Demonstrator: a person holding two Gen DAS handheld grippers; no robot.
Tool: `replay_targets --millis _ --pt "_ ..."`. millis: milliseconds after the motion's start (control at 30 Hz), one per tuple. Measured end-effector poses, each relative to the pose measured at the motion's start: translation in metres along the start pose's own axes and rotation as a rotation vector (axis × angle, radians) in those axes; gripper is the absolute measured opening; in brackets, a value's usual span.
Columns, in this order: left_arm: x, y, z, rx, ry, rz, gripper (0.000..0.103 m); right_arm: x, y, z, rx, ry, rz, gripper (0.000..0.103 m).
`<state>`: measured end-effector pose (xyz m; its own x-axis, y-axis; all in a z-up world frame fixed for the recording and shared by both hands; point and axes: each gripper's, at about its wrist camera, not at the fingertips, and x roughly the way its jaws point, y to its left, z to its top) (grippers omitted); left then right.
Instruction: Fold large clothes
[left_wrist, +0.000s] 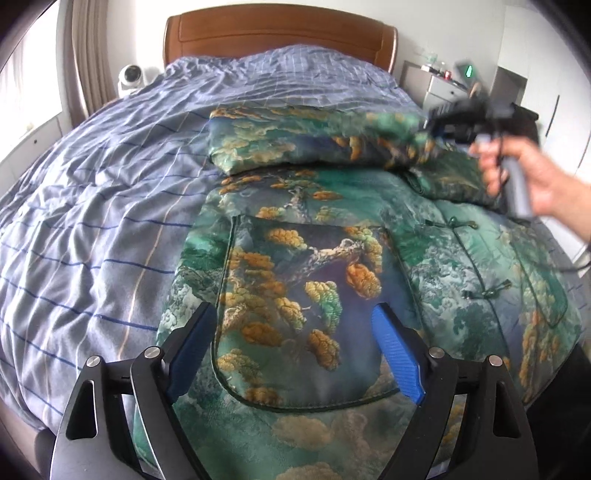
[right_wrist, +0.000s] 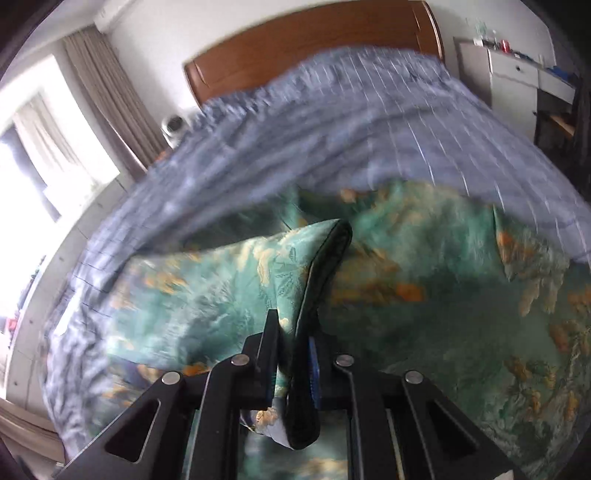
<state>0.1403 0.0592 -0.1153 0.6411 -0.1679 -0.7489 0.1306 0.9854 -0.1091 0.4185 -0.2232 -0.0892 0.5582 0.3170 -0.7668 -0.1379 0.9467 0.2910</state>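
One bed (left_wrist: 92, 192), one patterned jacket (left_wrist: 295, 280), two grippers (right (right_wrist: 291, 354) clamping fabric).

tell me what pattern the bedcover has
Blue-grey bedcover with thin dark and pale lines; clearest in the left wrist view.

No readable text, labels, brands or numbers anywhere; small items on the far dresser (left_wrist: 445, 86) too blurred.
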Motion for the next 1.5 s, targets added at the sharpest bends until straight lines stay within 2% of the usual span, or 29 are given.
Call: replay_targets --millis 33,100,233,367,467,567,633,733,800,1000,1200,1300,1367,1433,1467,1500 --pt "-0.001 0.000 0.000 0.000 0.004 -0.003 0.086 0.012 -0.005 -0.002 0.004 0.022 -0.014 0.016" --pt "-0.006 -0.001 0.000 0.004 0.010 0.002 0.088 0.022 -0.012 -0.015 0.017 0.050 -0.042 0.032" --pt "-0.017 -0.003 0.000 0.026 0.008 0.022 0.088 0.011 -0.014 -0.028 0.008 0.011 -0.059 0.040" --pt "-0.021 -0.005 0.004 0.031 -0.007 0.036 0.088 -0.033 0.009 -0.035 -0.147 -0.115 -0.096 0.041" --pt "-0.016 -0.007 0.012 0.033 0.002 0.031 0.088 -0.052 0.033 -0.041 -0.256 -0.173 -0.040 0.041" --pt "-0.011 -0.011 0.028 0.064 0.008 0.047 0.088 -0.044 0.047 -0.043 -0.295 -0.128 0.013 0.041" --pt "-0.007 -0.013 0.042 0.088 0.012 0.060 0.088 -0.036 0.049 -0.044 -0.299 -0.115 0.013 0.041" --pt "0.001 -0.016 0.069 0.116 0.011 0.045 0.091 -0.014 0.037 -0.047 -0.254 -0.063 0.026 0.040" --pt "0.011 -0.019 0.092 0.129 0.002 0.042 0.093 0.002 0.028 -0.051 -0.204 0.004 0.048 0.038" --pt "0.072 -0.018 0.169 0.088 -0.003 0.041 0.093 0.018 0.011 -0.057 -0.148 0.056 0.076 0.038" --pt "0.146 -0.024 0.227 0.064 -0.006 0.160 0.093 0.024 0.013 -0.059 -0.161 0.064 0.054 0.038" --pt "0.179 -0.023 0.237 0.044 0.027 0.194 0.092 0.025 0.014 -0.059 -0.157 0.064 0.058 0.038" --pt "0.209 -0.021 0.234 0.047 0.112 0.207 0.093 0.025 0.014 -0.059 -0.155 0.062 0.061 0.038" --pt "0.239 -0.012 0.224 0.022 0.225 0.189 0.094 0.026 0.014 -0.060 -0.157 0.059 0.062 0.038" --pt "0.247 -0.006 0.218 -0.003 0.243 0.168 0.095 0.025 0.014 -0.061 -0.157 0.057 0.062 0.038" --pt "0.247 -0.002 0.213 -0.014 0.220 0.148 0.096 0.025 0.014 -0.061 -0.158 0.057 0.063 0.038"
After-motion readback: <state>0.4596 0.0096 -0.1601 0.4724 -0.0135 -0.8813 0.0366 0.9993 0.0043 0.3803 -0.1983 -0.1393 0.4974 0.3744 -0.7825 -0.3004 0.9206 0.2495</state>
